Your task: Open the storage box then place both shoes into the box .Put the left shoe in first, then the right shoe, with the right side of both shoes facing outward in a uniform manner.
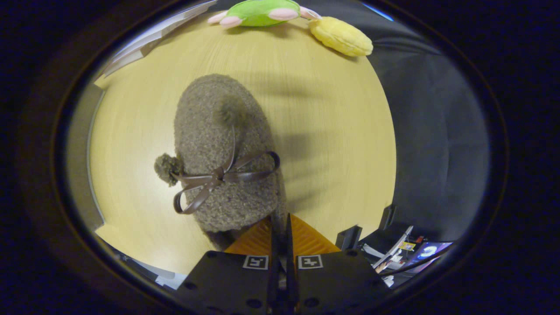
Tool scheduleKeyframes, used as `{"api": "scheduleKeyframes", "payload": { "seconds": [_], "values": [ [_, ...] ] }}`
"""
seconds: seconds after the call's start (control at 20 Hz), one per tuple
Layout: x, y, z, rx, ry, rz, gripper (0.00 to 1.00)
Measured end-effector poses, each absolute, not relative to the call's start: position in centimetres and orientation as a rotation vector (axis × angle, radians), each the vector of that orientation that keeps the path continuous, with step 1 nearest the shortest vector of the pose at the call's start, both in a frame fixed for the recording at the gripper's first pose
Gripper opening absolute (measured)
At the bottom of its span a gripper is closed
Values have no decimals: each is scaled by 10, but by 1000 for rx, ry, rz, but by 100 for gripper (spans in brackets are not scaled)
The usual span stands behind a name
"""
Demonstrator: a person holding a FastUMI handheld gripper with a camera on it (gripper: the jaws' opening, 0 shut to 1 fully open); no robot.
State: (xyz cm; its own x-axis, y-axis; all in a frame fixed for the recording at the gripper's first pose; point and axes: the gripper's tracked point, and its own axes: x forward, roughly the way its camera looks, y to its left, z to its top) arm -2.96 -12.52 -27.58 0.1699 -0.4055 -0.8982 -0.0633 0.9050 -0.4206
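Your shoe [223, 153] is a fuzzy grey-brown slipper with a thin brown ribbon bow [218, 177] tied across its upper and a small pompom [167, 168] dangling off one side. It hangs just ahead of the tongs [280, 227], toe pointing away from you, and the shadow it throws on the counter [328, 144] suggests it is lifted clear of the wood, not resting on it. You appear to have it by the heel edge, near the collar on one side, which lets the body of the shoe hang forward and leaves the sides free to be turned the way the task asks.

The tongs look almost fully closed: the two fingers stand nearly together with only a thin slit between them, and the slipper's rim seems pinched in that slit. The exact contact is hidden by the fingers themselves, so take the grip as likely, not certain.

I cannot tell from this angle whether this is the left or the right shoe.

Beyond the shoe, at the far side of the counter, lie a green plush toy [262, 12] and a yellow plush toy [341, 36], well apart from your load.
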Motion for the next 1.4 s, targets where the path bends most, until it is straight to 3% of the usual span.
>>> {"api": "scheduleKeyframes", "payload": {
  "seconds": [0.1, 0.8, 1.4],
  "values": [
    [-31, -125, -273, -391, 1371, -272, 5],
    [-48, -114, -204, -268, 1278, -443, 3],
    [-54, 22, -79, -264, 1191, -490, 3]
  ]
}}
